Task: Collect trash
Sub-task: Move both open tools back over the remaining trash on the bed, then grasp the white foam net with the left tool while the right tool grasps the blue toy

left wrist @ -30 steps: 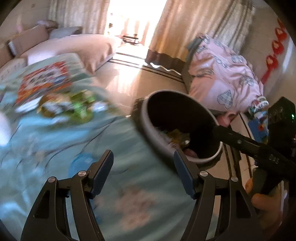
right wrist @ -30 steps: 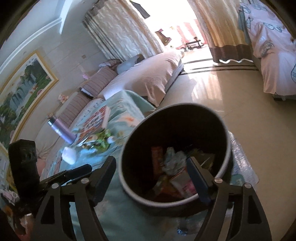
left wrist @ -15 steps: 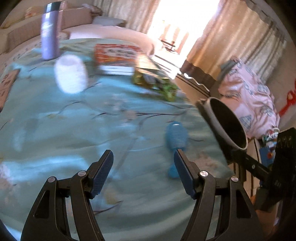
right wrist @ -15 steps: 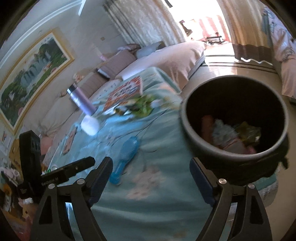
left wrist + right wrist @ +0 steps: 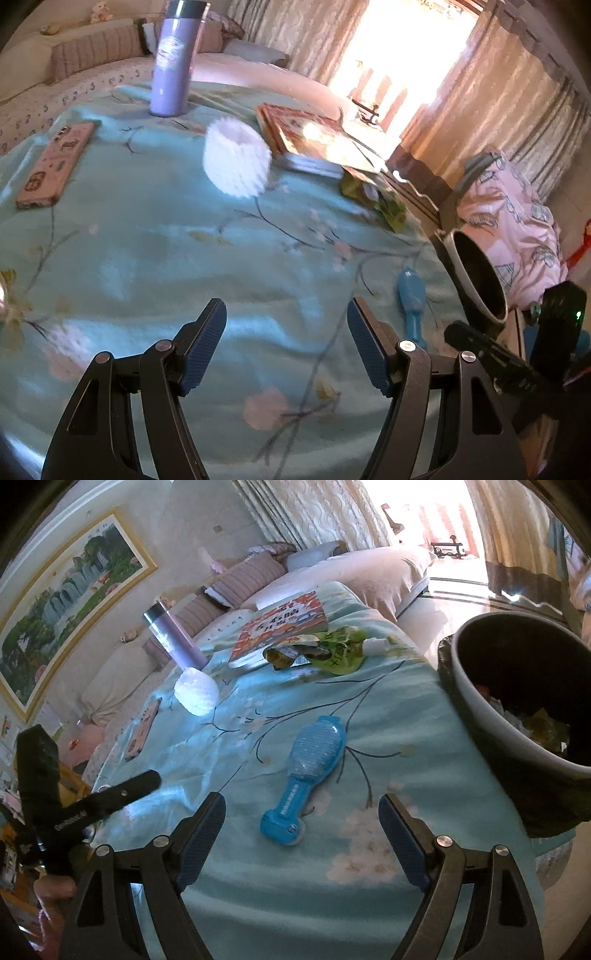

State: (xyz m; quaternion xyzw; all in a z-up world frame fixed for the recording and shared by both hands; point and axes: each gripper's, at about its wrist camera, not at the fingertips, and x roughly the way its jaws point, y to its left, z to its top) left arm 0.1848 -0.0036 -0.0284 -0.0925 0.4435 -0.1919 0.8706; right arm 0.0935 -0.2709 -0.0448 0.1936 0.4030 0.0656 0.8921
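- Left tool (image 5: 286, 345), bottom centre, is spread and empty above the tabletop (image 5: 147, 258).
- Wrappers (image 5: 325, 648), upper centre by the book (image 5: 280, 624), are still uncollected.
- Right tool (image 5: 301, 840) is also spread and empty.
- Bin (image 5: 517, 701), right edge, already holds some trash.

One bin (image 5: 517, 709), one brush (image 5: 314, 760) (blue)

Teal floral blanket (image 5: 388, 709), blue brush (image 5: 310, 764), lilac flask (image 5: 173, 635)

Both views now off the trash bin (image 5: 517, 709), onto the tablecloth (image 5: 155, 258).
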